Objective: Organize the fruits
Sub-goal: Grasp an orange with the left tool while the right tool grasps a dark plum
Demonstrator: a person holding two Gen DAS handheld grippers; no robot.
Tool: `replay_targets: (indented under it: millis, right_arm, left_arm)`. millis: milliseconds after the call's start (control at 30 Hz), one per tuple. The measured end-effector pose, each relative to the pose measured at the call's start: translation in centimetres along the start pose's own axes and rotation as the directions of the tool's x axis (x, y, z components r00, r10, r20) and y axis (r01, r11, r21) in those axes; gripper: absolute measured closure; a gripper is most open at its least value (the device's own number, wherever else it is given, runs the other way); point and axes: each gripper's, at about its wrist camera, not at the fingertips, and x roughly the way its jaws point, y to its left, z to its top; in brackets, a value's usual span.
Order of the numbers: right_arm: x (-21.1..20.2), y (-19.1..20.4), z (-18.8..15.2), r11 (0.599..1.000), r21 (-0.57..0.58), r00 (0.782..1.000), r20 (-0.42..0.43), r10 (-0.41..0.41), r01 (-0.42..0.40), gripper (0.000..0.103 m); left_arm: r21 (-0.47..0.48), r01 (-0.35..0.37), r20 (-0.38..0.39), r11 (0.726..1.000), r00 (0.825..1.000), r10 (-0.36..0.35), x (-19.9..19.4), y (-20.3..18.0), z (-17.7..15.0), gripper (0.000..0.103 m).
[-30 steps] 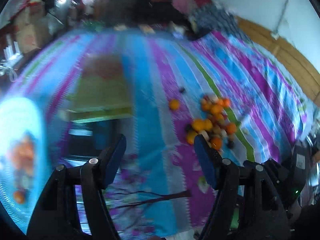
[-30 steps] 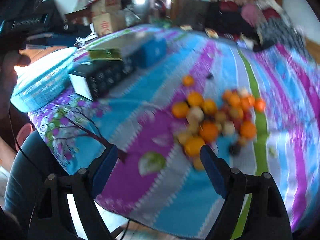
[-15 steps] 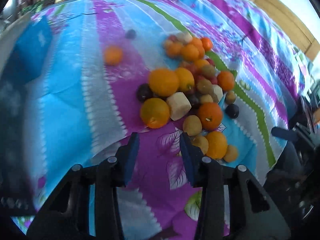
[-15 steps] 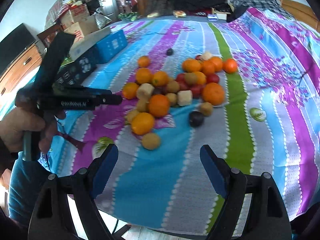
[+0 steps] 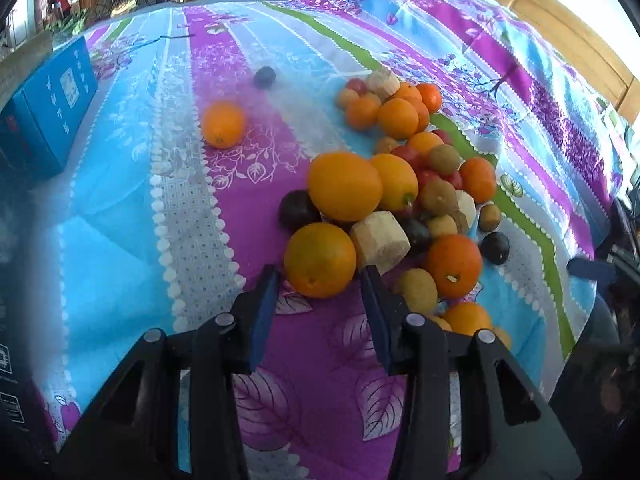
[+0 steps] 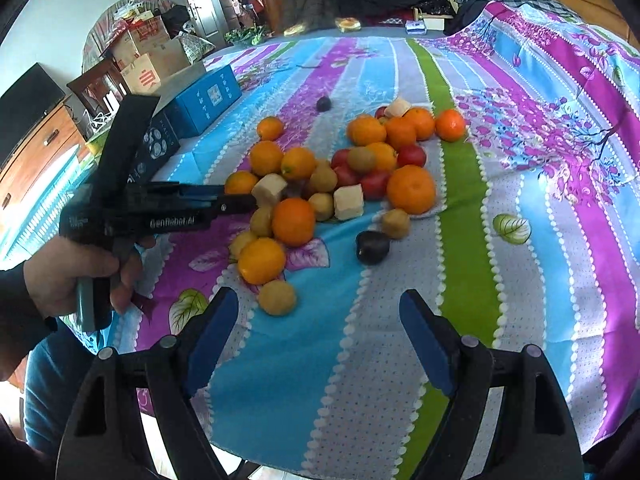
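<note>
A pile of fruit lies on the striped cloth: oranges, red fruits, brownish kiwis, dark plums and pale cut chunks. My left gripper point(image 5: 320, 276) is open, its jaws on either side of the near edge of a large orange point(image 5: 320, 259), not closed on it. That orange shows in the right wrist view point(image 6: 241, 182) beside the left gripper's fingers point(image 6: 224, 202). A pale chunk point(image 5: 380, 240) lies just right of it. My right gripper point(image 6: 318, 300) is open and empty, low over the cloth, near a kiwi point(image 6: 277, 297) and an orange point(image 6: 261, 255).
A lone orange point(image 5: 223, 124) and a dark plum point(image 5: 265, 76) lie apart at the far left of the pile. Blue boxes point(image 6: 204, 100) stand on the left. The table's point(image 6: 280, 432) front edge is close below the right gripper.
My left gripper has swung from the table's left side to the fruit pile and moved up to the large orange. The right gripper has steadied in front of the pile.
</note>
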Motion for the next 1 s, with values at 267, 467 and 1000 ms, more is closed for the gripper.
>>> replay_targets:
  millis: [267, 467, 1000]
  right_arm:
    - [0.4, -1.5, 0.4, 1.000, 0.010, 1.000, -0.015, -0.023, 0.024, 0.017]
    - [0.6, -1.8, 0.3, 1.000, 0.015, 1.000, -0.015, -0.012, 0.012, 0.031]
    - [4.4, -3.2, 3.0, 1.000, -0.014, 1.000, -0.024, 0.003, -0.003, 0.055]
  left_arm:
    - [0.010, 0.013, 0.021, 1.000, 1.000, -0.014, 0.8, 0.6, 0.5, 0.059]
    - [-0.016, 0.034, 0.024, 0.999, 0.999, -0.034, 0.4, 0.8, 0.4, 0.066]
    - [-0.144, -0.006, 0.040, 0.989, 0.999, 0.011, -1.9, 0.9, -1.8, 0.066]
